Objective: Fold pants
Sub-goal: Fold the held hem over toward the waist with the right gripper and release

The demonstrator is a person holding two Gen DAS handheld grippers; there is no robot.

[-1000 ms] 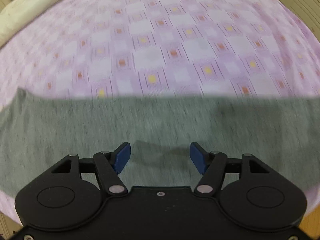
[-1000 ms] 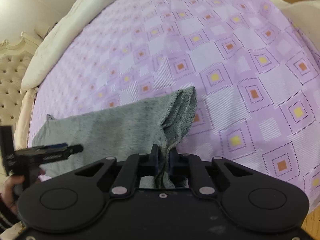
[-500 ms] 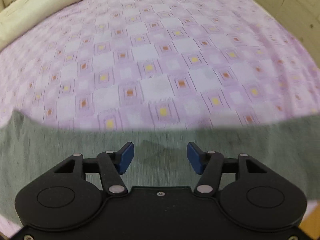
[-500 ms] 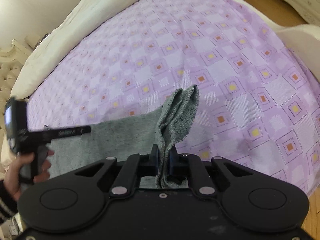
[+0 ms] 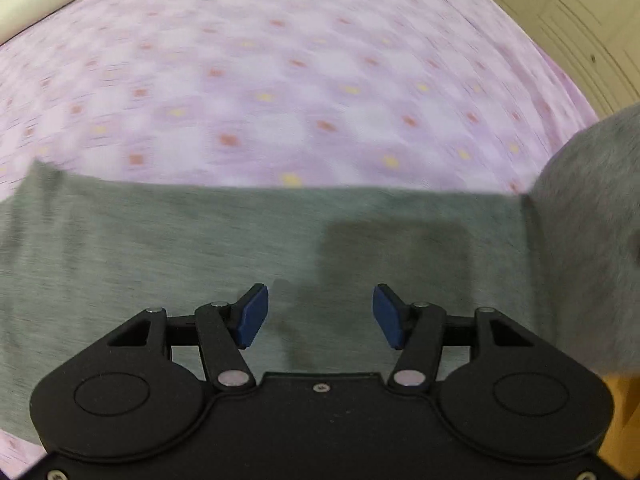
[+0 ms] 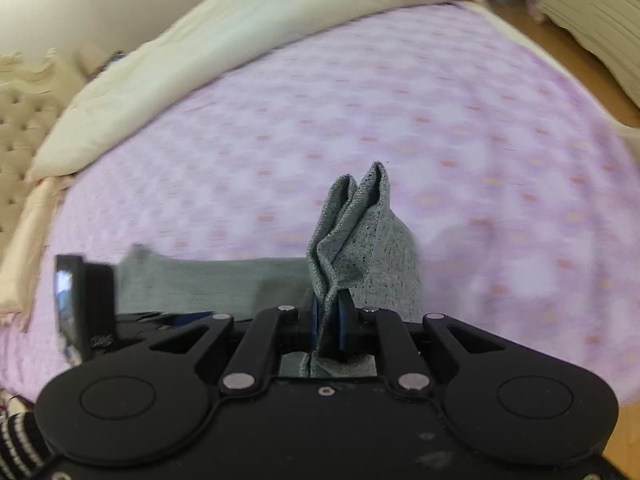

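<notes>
Right wrist: right gripper (image 6: 326, 320) fingers clamp bunched pants (image 6: 352, 232) end, lifted above bed (image 6: 440, 100). Left gripper (image 5: 320, 316) fingers apart, empty, over flat pants. Risk: thin pinch slips, fold skews.

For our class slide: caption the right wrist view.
Right gripper shut on grey pants, lifting them above a purple bedspread.

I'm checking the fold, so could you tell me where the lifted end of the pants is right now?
In the right wrist view it stands at centre, pinched in the right gripper above the purple bedspread, while the rest of the pants lies flat to its left.
</notes>
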